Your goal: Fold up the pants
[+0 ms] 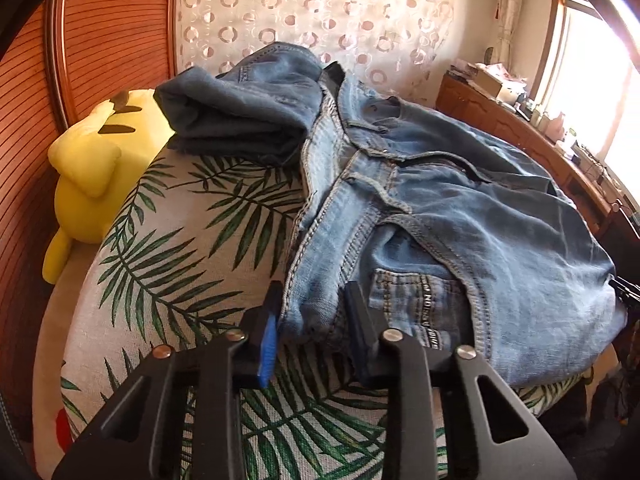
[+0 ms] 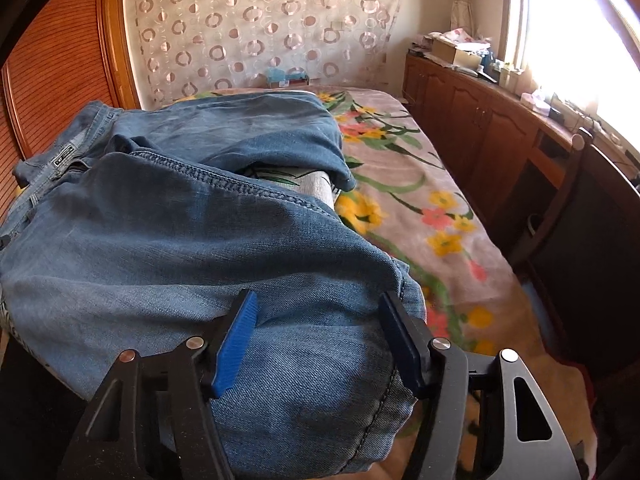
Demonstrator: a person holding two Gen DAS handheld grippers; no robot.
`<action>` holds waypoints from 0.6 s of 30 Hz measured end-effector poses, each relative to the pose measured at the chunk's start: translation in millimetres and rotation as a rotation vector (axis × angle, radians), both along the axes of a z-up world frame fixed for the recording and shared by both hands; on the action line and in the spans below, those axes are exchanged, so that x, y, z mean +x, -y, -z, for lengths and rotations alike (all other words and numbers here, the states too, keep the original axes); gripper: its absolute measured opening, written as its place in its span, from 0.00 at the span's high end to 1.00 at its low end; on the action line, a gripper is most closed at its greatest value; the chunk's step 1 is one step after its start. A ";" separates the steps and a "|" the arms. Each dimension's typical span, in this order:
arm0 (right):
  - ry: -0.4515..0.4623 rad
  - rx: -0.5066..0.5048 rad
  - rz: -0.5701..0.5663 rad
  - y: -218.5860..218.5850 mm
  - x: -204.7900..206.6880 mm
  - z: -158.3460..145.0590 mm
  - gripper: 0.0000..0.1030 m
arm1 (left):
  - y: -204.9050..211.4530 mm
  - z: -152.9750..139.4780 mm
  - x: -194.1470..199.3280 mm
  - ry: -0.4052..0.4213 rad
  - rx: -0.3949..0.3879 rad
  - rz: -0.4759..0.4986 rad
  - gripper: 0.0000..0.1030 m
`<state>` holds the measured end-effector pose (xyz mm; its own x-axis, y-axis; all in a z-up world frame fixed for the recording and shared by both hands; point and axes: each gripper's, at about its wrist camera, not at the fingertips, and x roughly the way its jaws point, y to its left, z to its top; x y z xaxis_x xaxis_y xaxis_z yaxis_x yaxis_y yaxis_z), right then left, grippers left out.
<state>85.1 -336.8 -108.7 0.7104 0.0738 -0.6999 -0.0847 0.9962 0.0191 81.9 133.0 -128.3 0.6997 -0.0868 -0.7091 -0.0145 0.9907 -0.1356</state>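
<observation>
1. Jeans (image 1: 420,200) — blue denim, crumpled, lying across a leaf-print cushion (image 1: 180,260). In my left view they fill the field from 12 to 4 o'clock; the waistband and fly sit near centre, one leg end is bunched up dark at 11 o'clock, and a pocket with a lettered tape shows low at 5 o'clock.

2. Left gripper (image 1: 314,312) — at 6 o'clock in its own view. I see its jaws set narrow, a hanging edge of the jeans between them. The right finger lies against the cloth; the blue pad (image 1: 267,354) on the left stands just beside it, and I cannot tell whether it presses.

3. Right gripper (image 2: 318,322) — at 6 o'clock in its view, jaws at a middling width astride a thick fold of the jeans (image 2: 180,240). Both fingers touch the denim and the cloth bulges up between them; whether they truly clamp it I cannot tell.

4. Plush (image 1: 88,168) — yellow, at 9 o'clock in the left view, beside the cushion and against a wooden slatted panel (image 1: 112,32).

5. Bed (image 2: 432,216) — floral cover, from centre to 4 o'clock in my right view, beyond the jeans.

6. Curtain (image 2: 260,32) — ring pattern, at 12 o'clock in both views.

7. Cabinets (image 2: 480,120) — wooden, at 2 o'clock under a bright window, tops cluttered
</observation>
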 end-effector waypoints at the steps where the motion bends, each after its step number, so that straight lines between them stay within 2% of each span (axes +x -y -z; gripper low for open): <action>1: -0.001 0.005 -0.007 1.0 -0.2 -0.8 0.52 | 0.9 -2.0 -1.0 0.006 -0.001 0.003 0.73; 2: -0.001 0.002 -0.008 3.5 1.6 -1.3 0.56 | 2.4 -5.9 -3.5 0.019 -0.002 0.010 0.74; 4: 0.004 -0.021 -0.015 2.5 -0.6 -3.8 0.77 | 5.2 -14.7 -8.4 0.042 0.002 0.020 0.77; 6: 0.012 -0.048 -0.010 3.1 1.1 -4.2 0.89 | 8.0 -25.2 -13.8 0.068 0.000 0.032 0.79; 10: 0.051 -0.053 -0.016 6.2 -3.9 -14.5 0.95 | 10.6 -47.7 -25.8 0.129 0.001 0.036 0.80; 18: 0.148 -0.097 -0.038 -2.5 -7.8 -45.4 0.96 | 4.2 -84.7 -50.5 0.222 -0.010 0.027 0.82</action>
<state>77.3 -334.3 -63.3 0.8039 0.0398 -0.5934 -0.1171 0.9888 -0.0923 31.4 128.8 -43.6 0.8360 -0.1136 -0.5368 0.0428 0.9889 -0.1426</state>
